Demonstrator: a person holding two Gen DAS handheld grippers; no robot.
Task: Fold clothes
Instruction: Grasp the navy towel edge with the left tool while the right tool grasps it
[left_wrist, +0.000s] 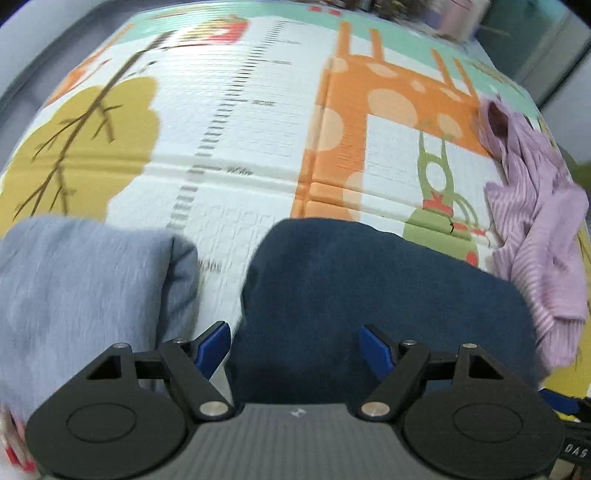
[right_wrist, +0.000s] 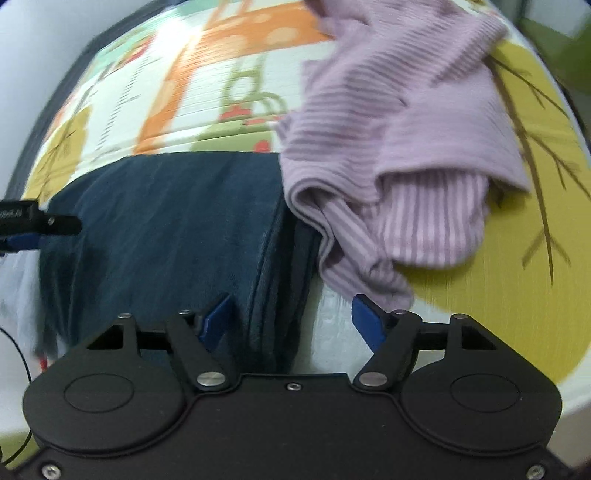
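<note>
A: status on both grippers?

B: left gripper (left_wrist: 295, 345) jaws wide apart, nothing between the pads. It hangs over the near-left edge of the folded navy garment (left_wrist: 369, 295). Folded grey garment (left_wrist: 85, 288) sits just left of it, strip of play mat (left_wrist: 229, 140) between the two

A: right one?

B: right gripper (right_wrist: 291, 315) also spread wide, empty. Its left finger is over the navy piece's right edge, the stacked fold layers run between the fingers. Right finger is over bare mat, just short of the lilac striped garment (right_wrist: 399, 155)

A: so navy looks done?

B: my read, yes: flat, squared off, edges stacked. Lilac is the one still crumpled, heaped beside the navy's right side and overlapping its far right corner in the right wrist view

A: who goes for it?

B: right hand, clearly nearer. Lilac lies ahead and to the right of that gripper, nearly touching its right finger. From the left wrist view it's well off at the right edge of the mat, navy in between. The heap's long axis runs away from the cameras, near end closest to the right gripper

A: risk?

B: grabbing the near lilac fold may drag the navy corner with it, so pick from the side away from navy
</note>
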